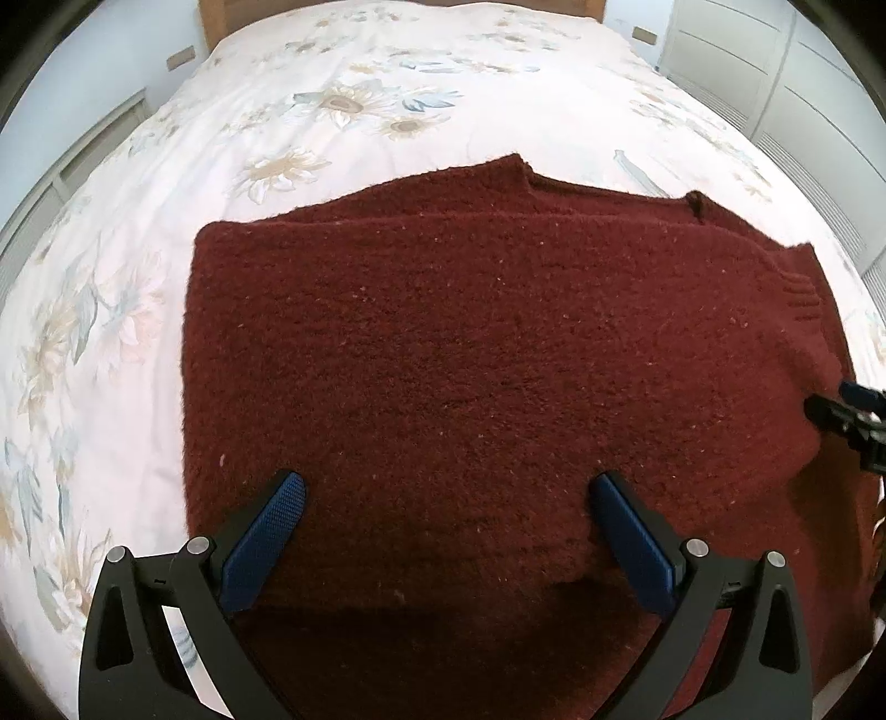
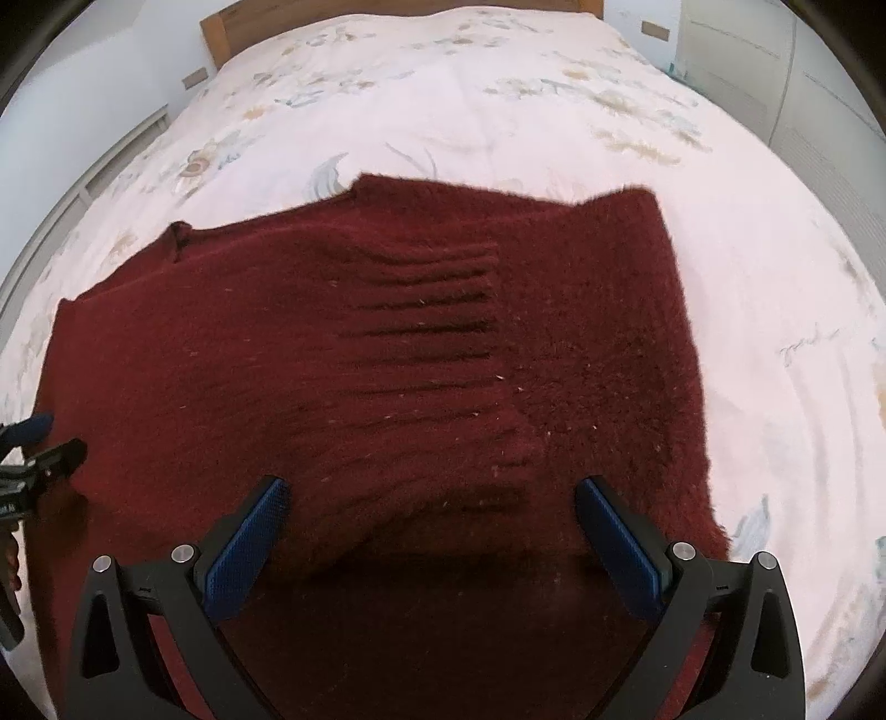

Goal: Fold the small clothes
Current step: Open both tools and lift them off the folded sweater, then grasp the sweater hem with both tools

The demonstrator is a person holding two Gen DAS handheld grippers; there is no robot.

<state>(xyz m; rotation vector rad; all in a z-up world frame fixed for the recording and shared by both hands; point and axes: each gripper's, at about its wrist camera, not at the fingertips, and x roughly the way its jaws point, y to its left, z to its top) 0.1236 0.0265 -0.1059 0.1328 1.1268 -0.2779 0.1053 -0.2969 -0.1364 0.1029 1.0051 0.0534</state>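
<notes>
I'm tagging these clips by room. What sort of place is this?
Most likely a bedroom. A dark red sweater lies on a bed with a floral cover, a wooden headboard stands at the far end, and white cupboard doors line the side wall.

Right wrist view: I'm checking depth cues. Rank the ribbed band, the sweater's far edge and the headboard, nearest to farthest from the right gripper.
From the right gripper:
1. Ribbed band, straight ahead on the sweater.
2. Sweater's far edge, beyond the ribs.
3. Headboard, far end of the bed.

Sweater near hem cut off by frame btm; right gripper mostly off-edge, jaws perhaps apart.
</notes>
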